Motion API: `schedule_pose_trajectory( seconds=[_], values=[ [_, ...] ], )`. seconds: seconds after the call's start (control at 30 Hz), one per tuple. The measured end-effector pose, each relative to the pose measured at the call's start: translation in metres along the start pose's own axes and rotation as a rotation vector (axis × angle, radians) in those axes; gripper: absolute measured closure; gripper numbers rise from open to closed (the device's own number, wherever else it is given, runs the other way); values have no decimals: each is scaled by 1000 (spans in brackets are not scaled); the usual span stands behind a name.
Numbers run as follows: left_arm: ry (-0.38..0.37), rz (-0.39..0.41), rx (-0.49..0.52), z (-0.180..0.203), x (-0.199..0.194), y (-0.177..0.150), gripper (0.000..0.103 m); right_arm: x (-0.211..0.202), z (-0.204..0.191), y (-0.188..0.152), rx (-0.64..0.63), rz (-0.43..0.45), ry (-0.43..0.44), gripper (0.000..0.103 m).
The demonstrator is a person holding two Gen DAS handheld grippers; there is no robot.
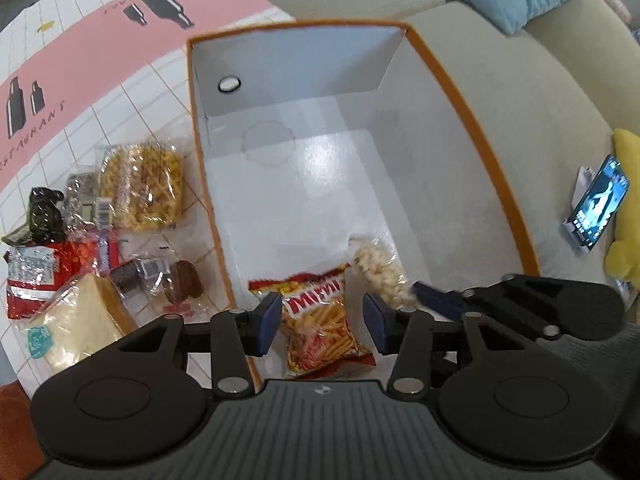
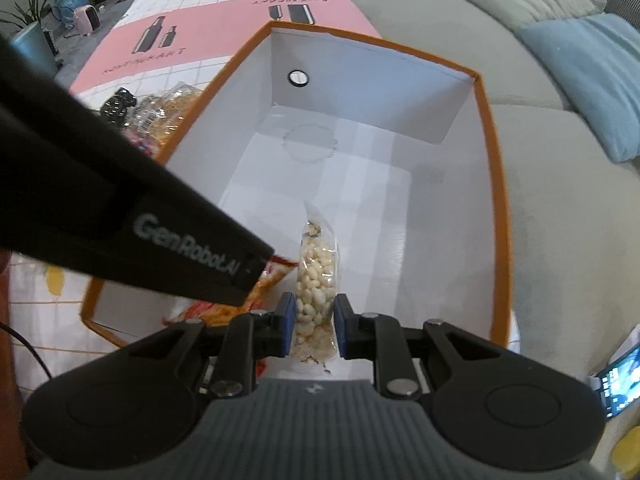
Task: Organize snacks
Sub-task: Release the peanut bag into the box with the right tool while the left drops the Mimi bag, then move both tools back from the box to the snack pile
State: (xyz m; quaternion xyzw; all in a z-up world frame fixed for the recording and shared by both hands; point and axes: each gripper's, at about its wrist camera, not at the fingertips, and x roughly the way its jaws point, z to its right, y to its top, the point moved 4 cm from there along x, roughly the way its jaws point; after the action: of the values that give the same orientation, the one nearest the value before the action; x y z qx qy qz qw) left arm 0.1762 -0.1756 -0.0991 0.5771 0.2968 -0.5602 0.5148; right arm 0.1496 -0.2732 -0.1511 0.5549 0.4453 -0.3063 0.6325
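The big orange-rimmed box [image 1: 476, 136] stands on the sofa [image 1: 520, 80], white inside. In its near end lies a red bag of fried sticks [image 1: 324, 320] – the left gripper [image 1: 320, 322] is wide open around it, pads apart from it. Just beside, the right gripper [image 2: 314, 320] is closed on a small clear bag of white puffs [image 2: 314, 280], pads pressing both sides
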Motion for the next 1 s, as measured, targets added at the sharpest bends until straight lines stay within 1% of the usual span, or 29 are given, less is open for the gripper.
schedule_pose_trajectory(
  seconds=[0.1, 0.2, 0.23, 0.3, 0.37, 0.47, 0.57, 0.63, 0.73, 0.83, 0.87, 0.93, 1.0],
  values=[
    [11, 48, 8, -6, -18, -1, 46, 3, 1, 2, 41, -16, 51, 82],
    [15, 84, -10, -16, -35, -5, 45, 5, 1, 4, 105, -51, 104, 79],
    [14, 94, -17, -20, -39, -7, 45, 5, 0, 4, 121, -55, 115, 73],
    [17, 115, -34, -28, -49, -11, 45, 3, -2, 5, 145, -55, 131, 68],
    [23, 140, -45, -35, -59, -15, 45, -3, -5, 7, 149, -42, 137, 68],
    [33, 193, -54, -44, -77, -22, 45, -24, -16, 9, 143, 12, 137, 68],
    [59, 253, -53, -54, -97, -28, 45, -50, -27, 17, 130, 88, 138, 60],
    [84, 295, -51, -62, -111, -34, 45, -65, -35, 25, 123, 152, 136, 54],
    [126, 339, -76, -79, -125, -43, 42, -82, -50, 37, 123, 238, 145, 51],
    [143, 360, -139, -104, -132, -56, 37, -89, -66, 40, 169, 332, 186, 51],
    [150, 365, -162, -114, -132, -60, 33, -88, -74, 41, 183, 354, 208, 51],
    [167, 360, -213, -133, -128, -68, 31, -81, -91, 44, 164, 346, 232, 52],
    [176, 339, -259, -151, -121, -75, 31, -69, -113, 45, 109, 327, 236, 52]
  ],
)
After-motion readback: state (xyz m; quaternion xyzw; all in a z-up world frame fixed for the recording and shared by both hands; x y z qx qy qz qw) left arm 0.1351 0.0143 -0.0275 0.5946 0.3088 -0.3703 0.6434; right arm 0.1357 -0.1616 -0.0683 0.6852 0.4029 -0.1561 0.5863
